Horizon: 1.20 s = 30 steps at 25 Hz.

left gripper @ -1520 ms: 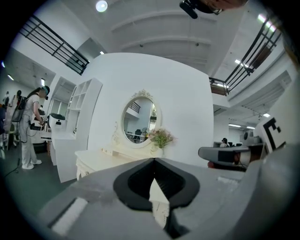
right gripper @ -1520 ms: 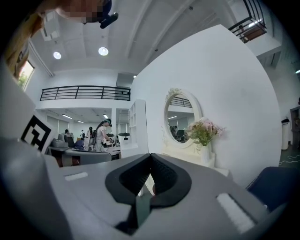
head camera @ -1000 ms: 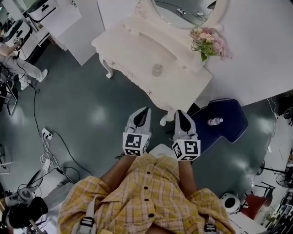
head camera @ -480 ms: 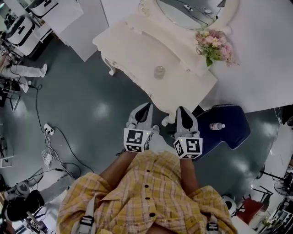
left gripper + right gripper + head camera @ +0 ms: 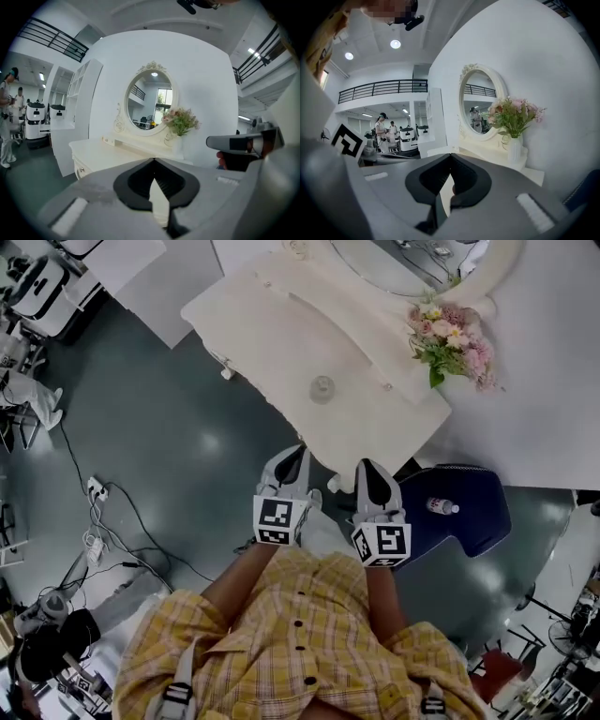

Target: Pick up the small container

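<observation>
On the dressing table [image 5: 272,324]: small container [image 5: 322,388] | chair [image 5: 473,486]: bottle [image 5: 442,506], label unreadable

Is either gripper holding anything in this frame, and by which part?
Nothing is held. The left gripper and right gripper both have their jaws together with nothing between them; the small container stands untouched on the dressing table.

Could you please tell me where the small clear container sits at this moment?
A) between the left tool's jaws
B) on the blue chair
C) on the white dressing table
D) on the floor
C: the small clear container stands on the top of the white dressing table.
</observation>
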Motion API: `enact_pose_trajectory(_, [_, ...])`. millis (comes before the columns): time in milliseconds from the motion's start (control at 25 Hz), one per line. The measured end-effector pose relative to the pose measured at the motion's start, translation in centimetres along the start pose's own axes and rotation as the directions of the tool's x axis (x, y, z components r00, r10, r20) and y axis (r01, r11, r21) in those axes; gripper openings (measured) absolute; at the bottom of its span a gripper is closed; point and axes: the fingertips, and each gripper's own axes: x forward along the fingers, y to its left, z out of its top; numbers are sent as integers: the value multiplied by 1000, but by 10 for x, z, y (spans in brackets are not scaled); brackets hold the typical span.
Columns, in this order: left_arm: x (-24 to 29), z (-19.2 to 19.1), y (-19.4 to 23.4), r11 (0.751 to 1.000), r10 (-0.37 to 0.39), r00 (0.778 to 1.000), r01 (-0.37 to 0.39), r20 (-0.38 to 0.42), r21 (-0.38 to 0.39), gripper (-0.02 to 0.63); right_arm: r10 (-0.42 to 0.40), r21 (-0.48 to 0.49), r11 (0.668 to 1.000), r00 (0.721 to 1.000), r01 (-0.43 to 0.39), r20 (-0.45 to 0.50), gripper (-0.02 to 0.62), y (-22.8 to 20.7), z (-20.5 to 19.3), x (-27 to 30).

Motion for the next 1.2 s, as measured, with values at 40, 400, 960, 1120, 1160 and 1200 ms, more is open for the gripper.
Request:
enact_pose_trajectory(40, [7, -3, 2, 1000, 8, 1000, -8, -10, -2, -2, 8, 2, 1000, 1000, -8, -7, 3, -3, -1, 4])
enact_pose_trajectory(400, [63, -23, 18, 999, 43, 998, -43, -41, 4, -1, 40, 14, 999, 999, -39, -35, 3, -27, -20, 30])
enact_pose_trajectory(960, [130, -60, 47, 998, 49, 990, -54, -132, -34, 133, 65, 50, 997, 995, -61, -81, 3, -41, -52, 58])
enact_pose_trajectory(1120, [146, -66, 54, 998, 48, 989, -51, -143, -21, 183, 65, 49, 997, 992, -60, -107, 3, -43, -60, 58])
enact_pose_trajectory(1160, [151, -67, 56, 999, 49, 988, -51, -150, -13, 200, 64, 47, 997, 992, -59, -110, 3, -44, -61, 58])
enact_pose_trajectory(1200, [156, -68, 57, 999, 48, 987, -49, -155, -6, 220, 62, 45, 997, 992, -57, -114, 3, -45, -62, 58])
